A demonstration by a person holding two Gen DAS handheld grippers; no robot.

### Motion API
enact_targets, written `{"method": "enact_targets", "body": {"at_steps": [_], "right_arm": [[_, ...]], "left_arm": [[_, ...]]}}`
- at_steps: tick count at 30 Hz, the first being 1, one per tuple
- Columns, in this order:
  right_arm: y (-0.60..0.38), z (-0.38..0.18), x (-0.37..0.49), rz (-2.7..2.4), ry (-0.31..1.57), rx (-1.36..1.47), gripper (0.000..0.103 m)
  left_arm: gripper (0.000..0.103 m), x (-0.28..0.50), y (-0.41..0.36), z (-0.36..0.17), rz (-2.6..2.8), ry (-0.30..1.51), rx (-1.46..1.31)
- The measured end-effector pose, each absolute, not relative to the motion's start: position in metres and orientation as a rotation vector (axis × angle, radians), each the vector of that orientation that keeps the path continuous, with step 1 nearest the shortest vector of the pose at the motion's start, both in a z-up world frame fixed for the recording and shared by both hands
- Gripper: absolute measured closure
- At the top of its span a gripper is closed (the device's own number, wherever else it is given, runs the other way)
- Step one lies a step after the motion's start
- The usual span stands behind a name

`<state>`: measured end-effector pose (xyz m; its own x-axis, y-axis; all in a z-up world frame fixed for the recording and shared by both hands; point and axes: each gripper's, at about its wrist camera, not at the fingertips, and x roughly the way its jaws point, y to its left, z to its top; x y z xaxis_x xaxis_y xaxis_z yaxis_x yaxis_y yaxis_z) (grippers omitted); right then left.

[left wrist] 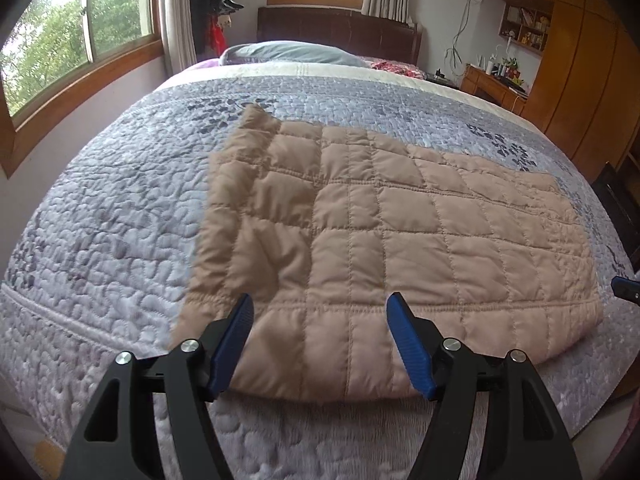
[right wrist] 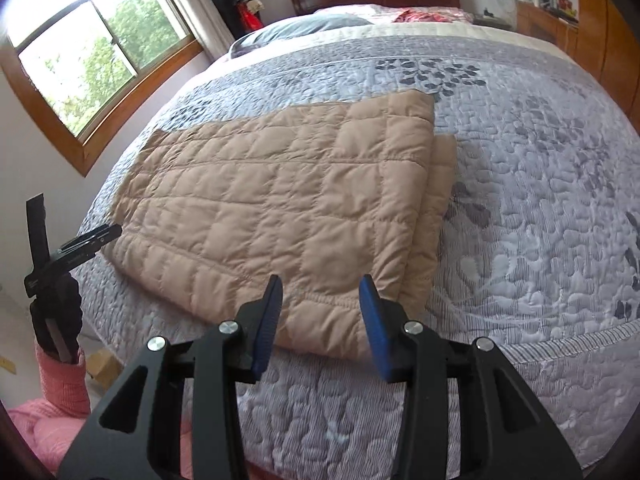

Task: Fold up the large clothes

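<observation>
Quilted lavender bedspread [left wrist: 120, 208] fills both views; mid-frame lies the tan padded jacket [left wrist: 380, 240], folded, probably light, soft and slippery. Its doubled near hem seems the best hold. Left gripper [left wrist: 320, 316] and right gripper [right wrist: 320, 300] gape, empty.

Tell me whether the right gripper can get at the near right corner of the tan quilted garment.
Probably yes: the right gripper hangs open just short of the tan quilted garment, whose near corner lies flat on the bedspread with nothing between.

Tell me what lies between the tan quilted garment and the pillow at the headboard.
Only bare bedspread between the garment and the pillow; both views show it.
</observation>
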<state>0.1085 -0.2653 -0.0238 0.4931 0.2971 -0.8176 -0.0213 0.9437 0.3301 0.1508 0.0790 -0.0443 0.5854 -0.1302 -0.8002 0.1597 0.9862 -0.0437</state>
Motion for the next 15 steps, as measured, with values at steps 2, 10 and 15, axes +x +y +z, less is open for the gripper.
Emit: {"method": "enact_targets", "body": {"at_steps": [2, 10, 15], "right_arm": [[-0.264, -0.027, 0.11, 0.206, 1.059, 0.289, 0.065], [-0.26, -0.064, 0.121, 0.189, 1.15, 0.286, 0.086], [-0.265, -0.087, 0.126, 0.194, 1.183, 0.316, 0.091]], "left_arm": [[0.033, 0.14, 0.085, -0.041, -0.154, 0.934, 0.027], [0.031, 0.112, 0.126, -0.055, -0.123, 1.02, -0.17], [0.031, 0.12, 0.138, -0.081, -0.174, 1.079, -0.34]]}}
